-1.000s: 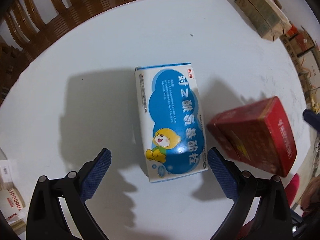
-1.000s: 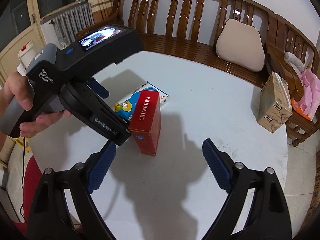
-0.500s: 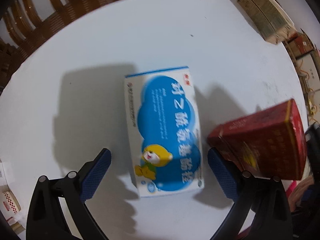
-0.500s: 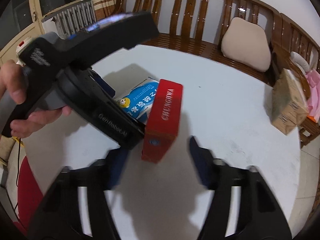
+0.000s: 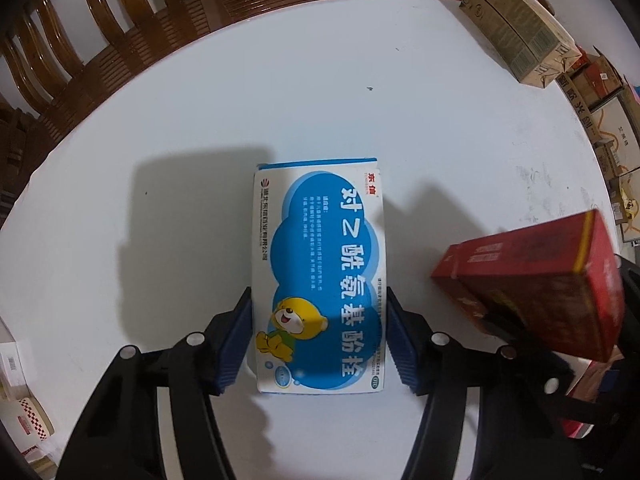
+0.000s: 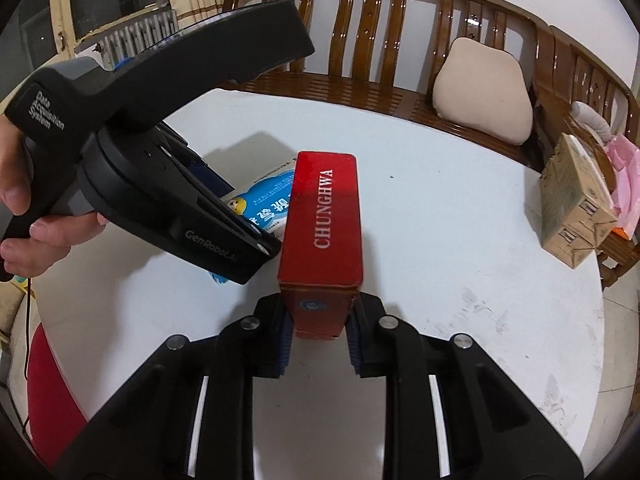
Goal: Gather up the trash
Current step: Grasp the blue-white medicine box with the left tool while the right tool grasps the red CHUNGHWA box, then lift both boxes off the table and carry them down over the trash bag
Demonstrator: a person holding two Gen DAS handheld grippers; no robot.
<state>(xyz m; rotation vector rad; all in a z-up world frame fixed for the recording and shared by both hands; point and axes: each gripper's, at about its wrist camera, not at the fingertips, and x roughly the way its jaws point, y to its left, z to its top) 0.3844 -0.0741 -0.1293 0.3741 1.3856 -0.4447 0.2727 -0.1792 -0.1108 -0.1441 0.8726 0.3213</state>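
A blue and white medicine box [image 5: 320, 272] with a yellow bear lies flat on the round white table [image 5: 360, 100]. My left gripper [image 5: 320, 340] is shut on its near end, one pad on each long side. A red Chunghwa carton [image 6: 324, 224] is held by my right gripper [image 6: 318, 332], whose pads clamp its near end. In the left wrist view the red carton [image 5: 536, 280] hangs at the right, tilted. In the right wrist view the medicine box [image 6: 264, 204] is partly hidden behind the left gripper's body.
A brown cardboard carton [image 6: 572, 216] stands at the table's far right edge. A wooden bench [image 6: 400, 52] with a beige cushion [image 6: 484, 92] curves behind the table. Stacked boxes [image 5: 600, 112] stand on the floor to the right.
Both grippers went from open to shut: the left closed on the medicine box, the right closed on the red carton, which now looks tilted and raised off the table.
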